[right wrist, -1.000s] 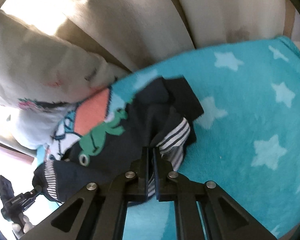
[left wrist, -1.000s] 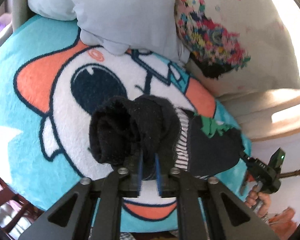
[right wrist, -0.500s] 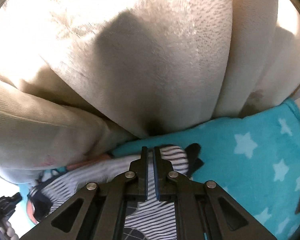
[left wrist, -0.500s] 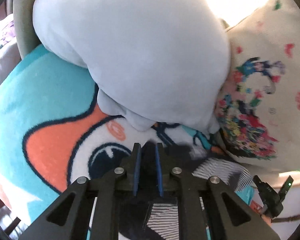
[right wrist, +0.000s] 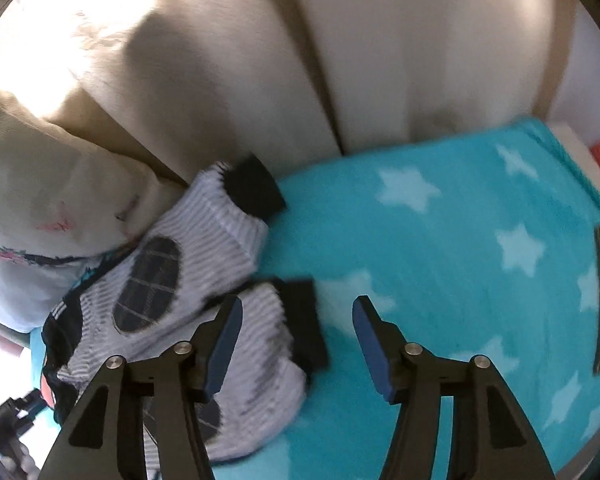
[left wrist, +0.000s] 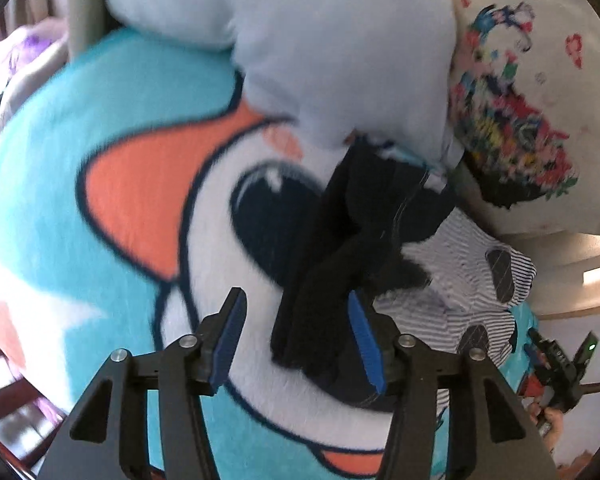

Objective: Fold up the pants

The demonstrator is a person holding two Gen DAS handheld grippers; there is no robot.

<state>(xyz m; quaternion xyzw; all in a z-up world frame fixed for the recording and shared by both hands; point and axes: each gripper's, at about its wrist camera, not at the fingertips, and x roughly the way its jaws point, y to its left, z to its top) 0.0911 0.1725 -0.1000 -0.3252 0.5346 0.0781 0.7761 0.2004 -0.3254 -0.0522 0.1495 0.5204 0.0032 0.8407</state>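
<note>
small striped grey-and-black pants [right wrist: 204, 280] lie folded on teal star-print fleece blanket [right wrist: 440, 280] by cream cushions [right wrist: 220, 80], both grippers' jaws opening: left gripper [left wrist: 296, 336] w/ dark waistband between, unpressed; right gripper [right wrist: 296, 336] over cuff, nothing gripped.

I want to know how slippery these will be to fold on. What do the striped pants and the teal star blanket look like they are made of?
Pants: soft knit, likely cotton jersey, matte; fine stripes, ribbed dark cuffs, sewn plaid knee patches. Blanket: plush fleece, probably synthetic; fuzzy nap blurs the star edges. Both look grippy rather than slick.
</note>
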